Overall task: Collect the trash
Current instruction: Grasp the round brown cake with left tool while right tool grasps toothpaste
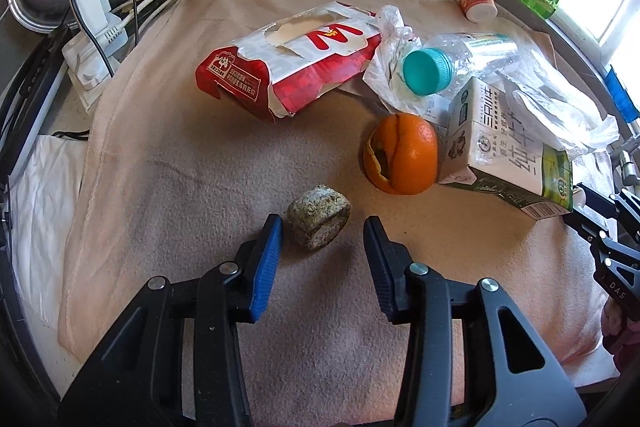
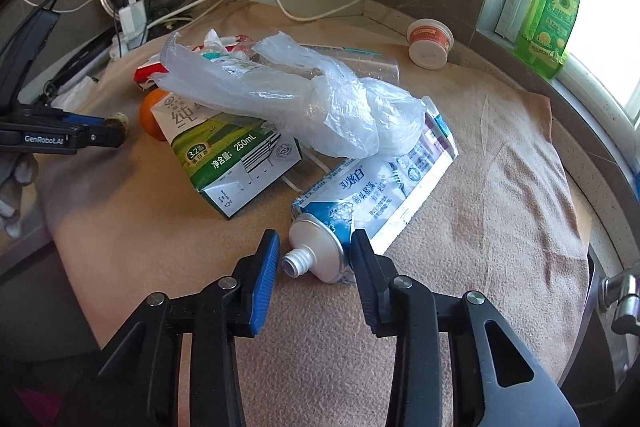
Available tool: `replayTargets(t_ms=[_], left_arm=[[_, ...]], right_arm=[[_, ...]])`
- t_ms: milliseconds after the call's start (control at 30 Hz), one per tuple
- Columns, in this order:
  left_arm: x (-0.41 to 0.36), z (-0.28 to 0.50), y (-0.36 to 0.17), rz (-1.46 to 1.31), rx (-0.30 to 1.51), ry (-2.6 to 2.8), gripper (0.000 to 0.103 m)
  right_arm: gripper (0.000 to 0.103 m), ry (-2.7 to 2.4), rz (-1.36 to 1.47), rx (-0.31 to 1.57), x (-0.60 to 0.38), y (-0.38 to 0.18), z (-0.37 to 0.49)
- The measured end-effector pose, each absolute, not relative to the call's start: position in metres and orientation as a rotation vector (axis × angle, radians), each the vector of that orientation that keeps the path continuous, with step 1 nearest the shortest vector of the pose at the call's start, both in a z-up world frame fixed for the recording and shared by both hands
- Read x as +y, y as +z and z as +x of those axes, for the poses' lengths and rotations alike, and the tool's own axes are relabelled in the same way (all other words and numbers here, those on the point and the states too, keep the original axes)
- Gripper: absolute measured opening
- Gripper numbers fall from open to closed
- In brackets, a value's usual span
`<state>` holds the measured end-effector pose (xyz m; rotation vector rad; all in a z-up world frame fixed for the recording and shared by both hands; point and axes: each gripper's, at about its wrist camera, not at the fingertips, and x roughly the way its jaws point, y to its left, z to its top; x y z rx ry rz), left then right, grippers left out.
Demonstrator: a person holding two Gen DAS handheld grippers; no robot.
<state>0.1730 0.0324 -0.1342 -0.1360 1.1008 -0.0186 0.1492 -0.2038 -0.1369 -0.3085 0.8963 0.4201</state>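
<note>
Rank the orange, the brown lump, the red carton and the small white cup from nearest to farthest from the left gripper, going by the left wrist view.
1. Brown lump: between the open jaws of the left gripper.
2. Orange: ahead, to the right.
3. Red carton: farther back, to the left, lying on its side.
4. Small white cup: far right, by the window.

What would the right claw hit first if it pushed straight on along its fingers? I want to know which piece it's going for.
Most likely the toothpaste tube: its uncapped neck lies between the open fingers of the right claw. The right-hand finger looks close to the tube's shoulder, though whether it touches cannot be told.
</note>
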Motion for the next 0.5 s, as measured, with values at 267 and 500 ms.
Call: replayTargets(t_ms=[267, 500], left_arm=[[0.036, 0.174, -0.132, -0.155, 1.083, -0.023, 0.021], [0.036, 0.171, -0.129, -0.15, 1.065, -0.03, 0.02]], right_arm=[[0.031, 0.448, -0.329, 0.862, -0.201, -0.129, 0.145], [0.031, 0.482, -0.273, 0.832, -0.207, -0.111, 0.137]])
